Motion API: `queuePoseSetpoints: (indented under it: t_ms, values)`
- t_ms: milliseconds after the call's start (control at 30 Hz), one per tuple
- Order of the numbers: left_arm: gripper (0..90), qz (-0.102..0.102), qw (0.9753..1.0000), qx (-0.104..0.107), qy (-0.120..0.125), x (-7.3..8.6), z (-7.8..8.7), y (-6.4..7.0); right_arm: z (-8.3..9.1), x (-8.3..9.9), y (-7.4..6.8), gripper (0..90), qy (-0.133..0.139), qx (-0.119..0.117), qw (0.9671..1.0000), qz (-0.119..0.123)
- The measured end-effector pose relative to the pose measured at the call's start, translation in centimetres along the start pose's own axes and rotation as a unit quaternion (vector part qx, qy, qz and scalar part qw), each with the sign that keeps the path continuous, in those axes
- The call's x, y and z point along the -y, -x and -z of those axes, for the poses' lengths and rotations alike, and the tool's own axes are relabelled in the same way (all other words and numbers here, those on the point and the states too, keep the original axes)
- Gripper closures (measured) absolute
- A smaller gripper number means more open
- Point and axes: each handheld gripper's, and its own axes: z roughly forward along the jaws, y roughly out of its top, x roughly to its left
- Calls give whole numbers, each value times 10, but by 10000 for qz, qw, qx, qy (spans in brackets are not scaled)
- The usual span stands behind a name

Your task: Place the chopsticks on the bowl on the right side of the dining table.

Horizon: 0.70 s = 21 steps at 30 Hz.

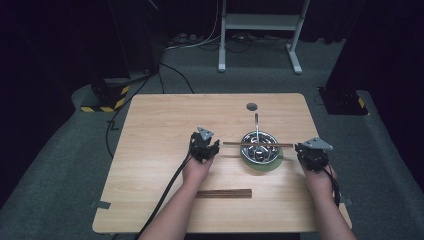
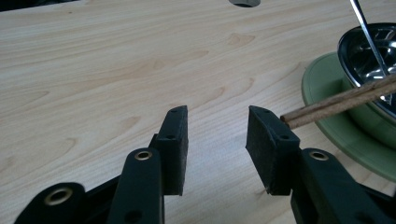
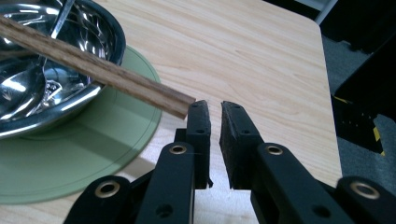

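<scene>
A shiny metal bowl (image 1: 246, 150) sits on a green plate (image 1: 260, 168) right of the table's middle. A pair of brown chopsticks (image 1: 257, 144) lies level across the bowl's rim, and a metal spoon (image 1: 256, 122) rests inside with its handle pointing away. My left gripper (image 1: 209, 146) is open just left of the chopsticks' left end, which lies beside its right jaw; nothing sits between the pads. My right gripper (image 1: 301, 148) is at the chopsticks' right end. In the right gripper view the chopsticks (image 3: 93, 63) end just outside the left jaw, and the right gripper (image 3: 215, 105) shows a narrow slit holding nothing.
A long brown wooden bar (image 1: 223, 193) lies near the table's front edge between the forearms. A round hole (image 1: 251, 106) marks the far side of the table. Beyond it stand a white frame's legs (image 1: 295, 55) and floor cables.
</scene>
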Motion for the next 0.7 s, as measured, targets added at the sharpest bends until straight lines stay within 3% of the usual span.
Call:
queuePoseSetpoints:
  t_ms: [133,700]
  values:
    - [581,-103,9999,59,-63,4,-2,5,-1,5,-2,812,-54,-22,10000,-29]
    - [584,-120,9998,118,-45,5,-6,10,0,5,-3,810,-41,-11,10000,1]
